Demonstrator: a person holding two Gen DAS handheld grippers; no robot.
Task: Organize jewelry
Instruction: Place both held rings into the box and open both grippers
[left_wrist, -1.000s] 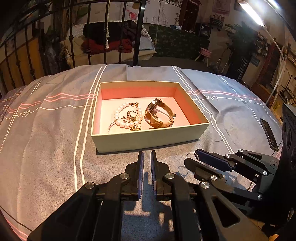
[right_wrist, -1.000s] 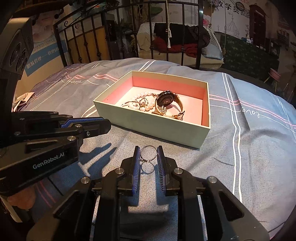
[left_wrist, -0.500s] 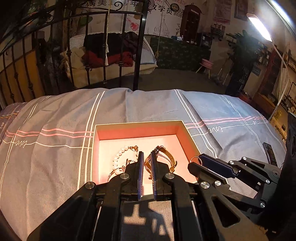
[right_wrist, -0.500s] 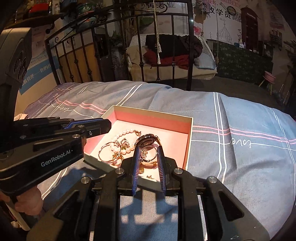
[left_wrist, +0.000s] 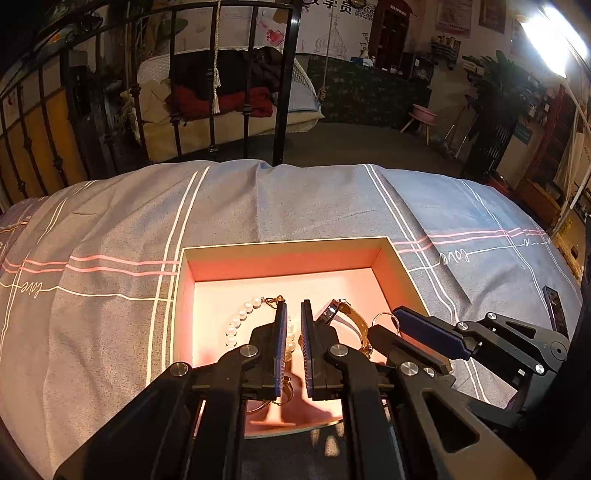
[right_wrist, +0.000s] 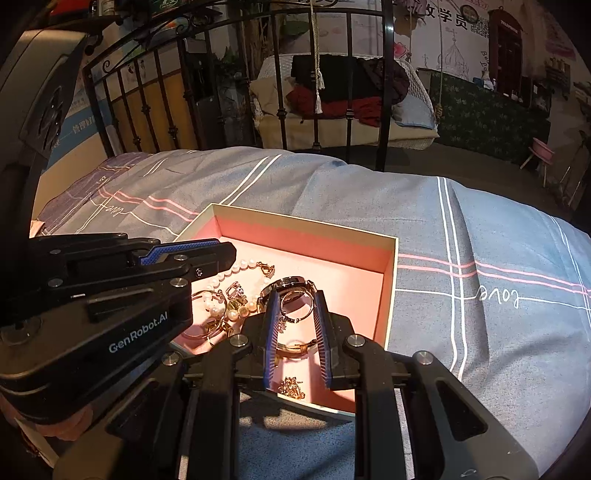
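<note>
While my right gripper (right_wrist: 297, 314) hangs over the pink-lined box (right_wrist: 391, 280) on the bed, fingers clamped on a thin ring (right_wrist: 295, 308), I judge the drop comes next: lower, release beside the watch (right_wrist: 286, 286). My left gripper (left_wrist: 291, 325) hovers clenched, empty.

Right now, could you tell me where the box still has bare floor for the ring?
The box is bare along its far wall and right wall, beyond the watch. The left side is crowded with the pearl bracelet and gold pieces. The right claw holds the ring above the watch.
</note>
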